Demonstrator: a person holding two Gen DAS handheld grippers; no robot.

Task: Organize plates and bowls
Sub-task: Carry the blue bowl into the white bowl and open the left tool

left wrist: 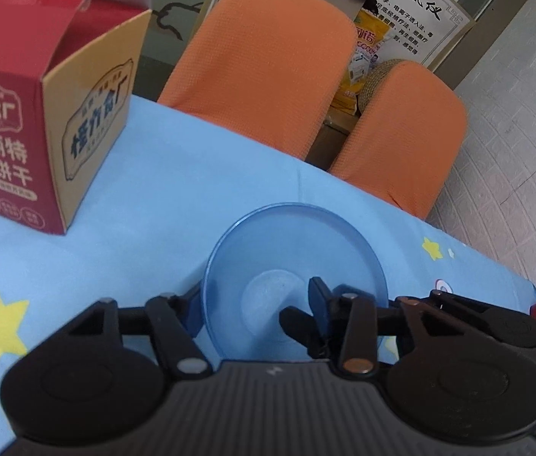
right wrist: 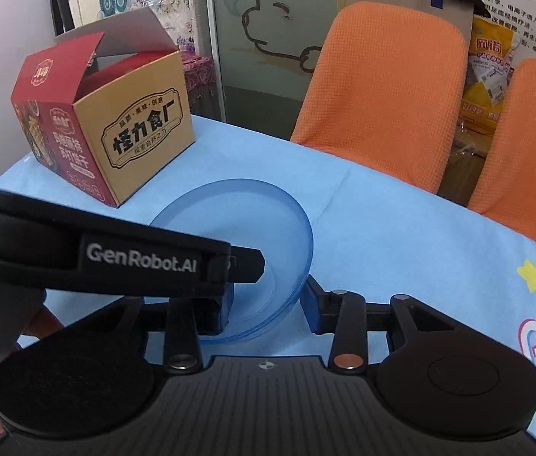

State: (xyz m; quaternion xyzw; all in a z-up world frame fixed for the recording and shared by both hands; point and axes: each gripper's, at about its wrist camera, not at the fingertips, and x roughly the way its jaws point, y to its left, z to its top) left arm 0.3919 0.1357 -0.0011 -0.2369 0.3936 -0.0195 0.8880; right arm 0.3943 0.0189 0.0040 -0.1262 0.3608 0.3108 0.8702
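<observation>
A translucent blue bowl [left wrist: 294,266] sits on the light blue tablecloth [left wrist: 192,174]. In the left wrist view my left gripper [left wrist: 256,304] is open, with its jaws on either side of the bowl's near rim. In the right wrist view the same bowl [right wrist: 237,228] lies just ahead of my right gripper [right wrist: 268,304], which is open around its near edge. The left gripper's body [right wrist: 135,258] crosses in front of the bowl's left part there. No plates are in view.
An open red and tan cardboard box [left wrist: 40,121] stands on the table to the left of the bowl; it also shows in the right wrist view [right wrist: 116,125]. Two orange-covered chairs [left wrist: 268,60] stand behind the table's far edge. A tiled floor lies to the right.
</observation>
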